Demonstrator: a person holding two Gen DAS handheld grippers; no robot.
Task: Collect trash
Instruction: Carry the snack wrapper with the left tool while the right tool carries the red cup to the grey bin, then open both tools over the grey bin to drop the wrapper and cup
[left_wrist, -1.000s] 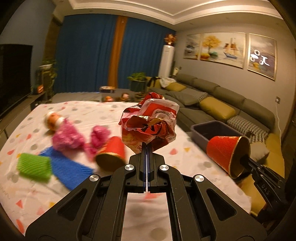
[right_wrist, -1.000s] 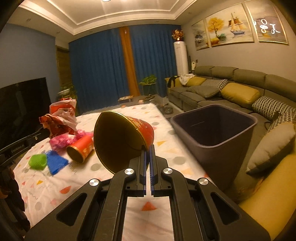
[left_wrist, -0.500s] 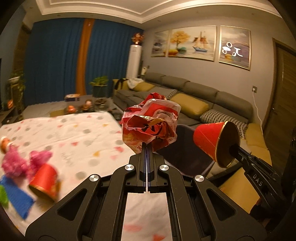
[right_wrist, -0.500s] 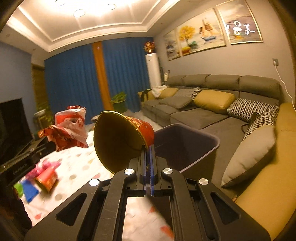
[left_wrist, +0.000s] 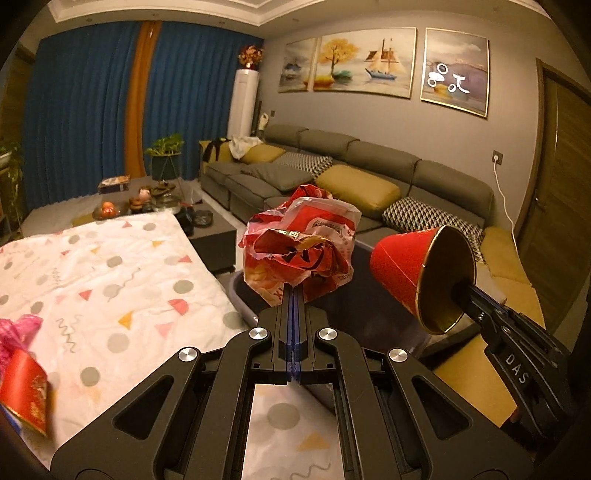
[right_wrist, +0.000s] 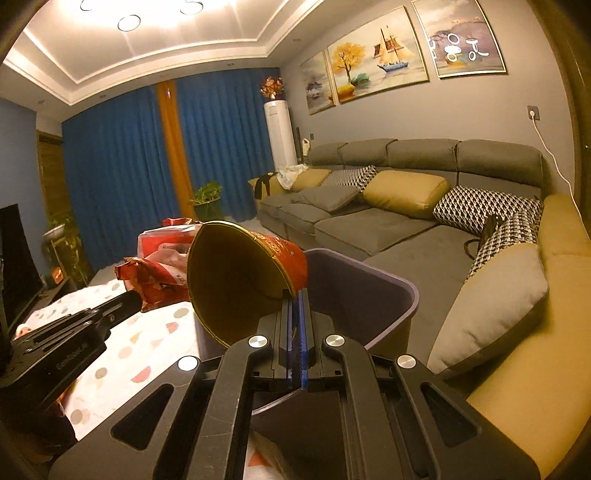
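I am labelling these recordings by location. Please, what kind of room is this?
Most likely a home living room: a long grey sectional sofa with cushions lines the wall, framed paintings hang above it, and blue curtains cover the window side.

Left wrist view: camera sits just behind the left gripper (left_wrist: 294, 295), looking forward and slightly down along its fingers, across the near table edge toward the far sofa (left_wrist: 369, 173) and curtains. Right wrist view: camera sits just behind the right gripper (right_wrist: 295, 299), facing the same way, closer to the sofa. Shared ground: the dark bin (left_wrist: 243, 306) directly ahead, the patterned tablecloth (right_wrist: 147, 350), and the paintings. Each view catches the other gripper at its edge, probably just beside it.
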